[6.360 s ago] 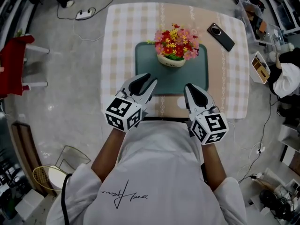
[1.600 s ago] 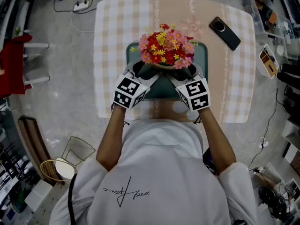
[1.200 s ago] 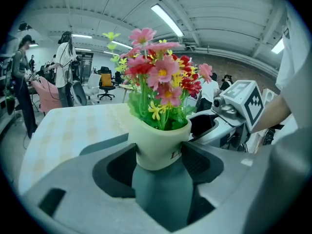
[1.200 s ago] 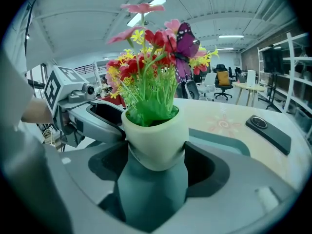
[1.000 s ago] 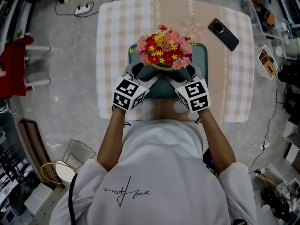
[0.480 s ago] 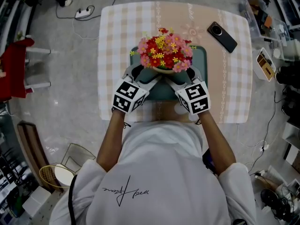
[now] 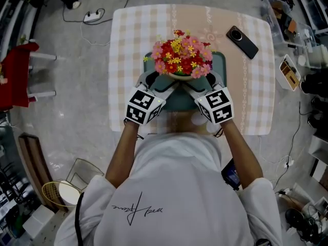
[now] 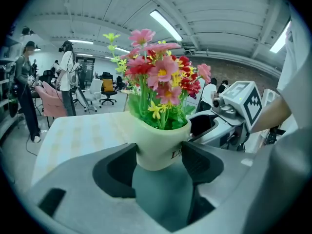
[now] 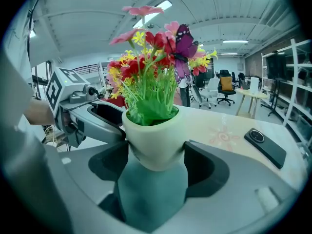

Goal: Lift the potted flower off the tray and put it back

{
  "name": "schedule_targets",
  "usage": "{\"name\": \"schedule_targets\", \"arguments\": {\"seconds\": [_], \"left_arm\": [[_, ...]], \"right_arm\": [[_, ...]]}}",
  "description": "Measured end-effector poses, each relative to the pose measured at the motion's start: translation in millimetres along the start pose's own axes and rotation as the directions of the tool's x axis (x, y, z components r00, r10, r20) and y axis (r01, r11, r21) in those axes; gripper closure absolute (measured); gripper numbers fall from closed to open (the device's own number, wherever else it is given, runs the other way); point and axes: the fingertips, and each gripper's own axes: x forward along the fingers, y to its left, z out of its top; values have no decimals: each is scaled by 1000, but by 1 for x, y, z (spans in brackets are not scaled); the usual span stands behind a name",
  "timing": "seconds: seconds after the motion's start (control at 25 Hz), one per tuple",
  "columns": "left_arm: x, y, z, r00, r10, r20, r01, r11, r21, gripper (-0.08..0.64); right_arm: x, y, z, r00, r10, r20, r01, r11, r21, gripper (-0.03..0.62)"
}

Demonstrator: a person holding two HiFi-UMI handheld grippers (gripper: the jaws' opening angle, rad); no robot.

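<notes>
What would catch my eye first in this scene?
The potted flower, a bright bunch of red, pink and yellow, stands out at the middle of the table. The left tool and right tool clamp its pale pot from both sides over a dark green tray. A black phone lies near the table's far right corner.

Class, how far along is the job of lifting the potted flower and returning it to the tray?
Done: the left gripper and right gripper are clamped on the potted flower. In hand: its pot appears raised clear of the tray. Left: lowering it back onto the tray and letting go.
</notes>
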Motion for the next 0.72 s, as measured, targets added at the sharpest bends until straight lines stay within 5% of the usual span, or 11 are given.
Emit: {"name": "schedule_targets", "arguments": {"seconds": [0.72], "left_arm": [[-18, -9, 29, 1000, 19, 18, -19, 1000, 22, 273]], "right_arm": [[-20, 5, 26, 999, 10, 32, -11, 1000, 16, 230]]}}
